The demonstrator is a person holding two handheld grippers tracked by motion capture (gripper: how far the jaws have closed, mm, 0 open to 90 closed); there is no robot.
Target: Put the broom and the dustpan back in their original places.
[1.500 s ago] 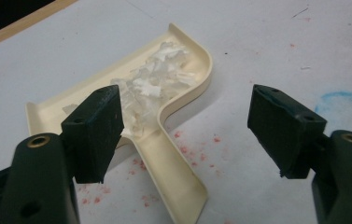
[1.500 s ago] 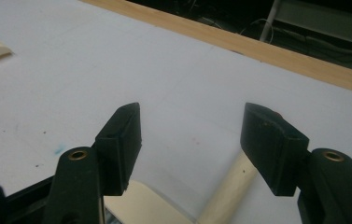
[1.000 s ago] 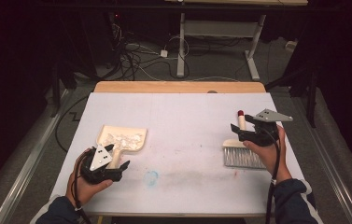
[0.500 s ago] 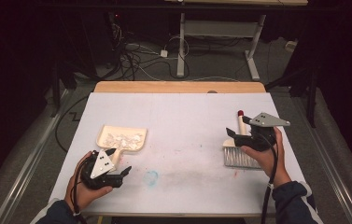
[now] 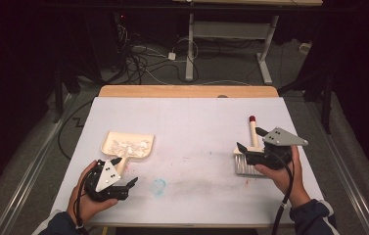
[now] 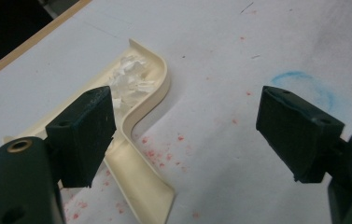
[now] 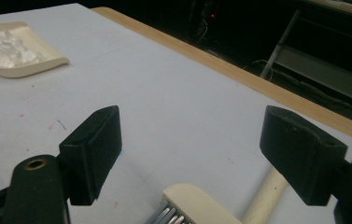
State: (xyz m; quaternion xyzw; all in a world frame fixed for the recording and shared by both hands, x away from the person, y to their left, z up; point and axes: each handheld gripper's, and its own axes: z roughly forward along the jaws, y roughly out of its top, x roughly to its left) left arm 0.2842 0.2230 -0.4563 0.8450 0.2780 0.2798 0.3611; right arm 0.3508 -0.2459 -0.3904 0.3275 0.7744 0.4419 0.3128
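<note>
Grippers number two, one in each hand, and between them the table (image 5: 187, 117) carries one cream dustpan (image 5: 127, 145) and one cream hand brush (image 5: 253, 147) with a red-tipped handle. Left gripper (image 5: 126, 185) sits nearest the table's near edge, jaws spread wide with nothing between them; in the left gripper view the dustpan's handle lies just beyond and below its left-hand pad, the pan reaching away from it with a heap of white scraps (image 6: 129, 79) inside. Red specks dot the sheet ahead of those jaws, and a faint blue ring (image 6: 304, 88) is drawn near the right-hand pad. Nothing stands between this gripper and the pan. Right gripper (image 5: 242, 149) hovers over the brush, jaws wide apart; in the right gripper view the brush's head and grey bristles lie below the gap, the handle running under the right-hand pad, no pad touching it. Those jaws have just been opening. A second ago the left gripper stood against the dustpan's handle; now it lies apart from it, nearer the person. The dustpan and brush have not shifted.
</note>
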